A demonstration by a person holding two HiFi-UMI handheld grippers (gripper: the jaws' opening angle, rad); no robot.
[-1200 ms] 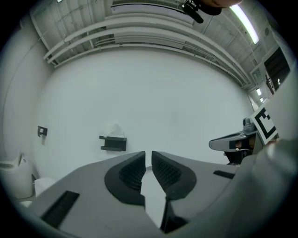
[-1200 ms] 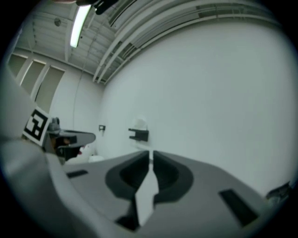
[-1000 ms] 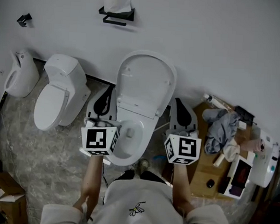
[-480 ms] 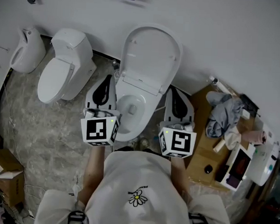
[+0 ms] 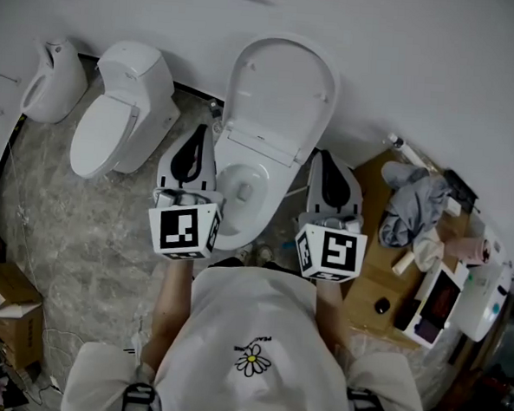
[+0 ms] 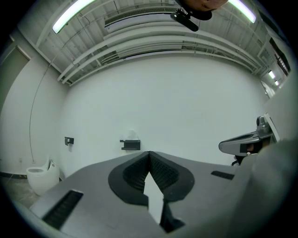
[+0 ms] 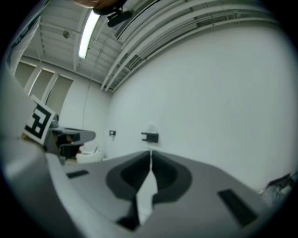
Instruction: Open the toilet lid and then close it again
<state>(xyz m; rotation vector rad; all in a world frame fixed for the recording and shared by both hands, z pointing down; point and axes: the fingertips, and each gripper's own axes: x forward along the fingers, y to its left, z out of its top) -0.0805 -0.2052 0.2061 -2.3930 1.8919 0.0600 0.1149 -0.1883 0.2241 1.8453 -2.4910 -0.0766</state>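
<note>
- The toilet lid (image 5: 281, 93) stands straight up at 12 o'clock from the person, close to the white wall (image 5: 421, 71). The toilet bowl (image 5: 240, 191) under it has no cover on it. I think the opening part is done and the closing part is left.
- The left tongs (image 6: 149, 152) are squeezed shut with nothing in them. They are at 9 o'clock of the bowl, just beside it.
- The right tongs (image 7: 150, 152) are squeezed shut too, and they hold nothing. They are at 3 o'clock of the bowl.
- Neither pair looks to touch the lid.
- Both tongs point flat at the wall, side by side. The person's arms reach out in front, one on each side of the bowl.
- What could go wrong: the lid is smooth and the tongs are shut, so a tip could slide off its edge when it pulls.
- If the lid is tipped too fast, it could drop and bang on the bowl.
- If only one pair pulls, the lid could twist at its hinge.
- The table (image 5: 369, 290) at 4 o'clock sits near the right arm, so a wide swing could bump the cloth (image 5: 410, 214) on it.
</note>
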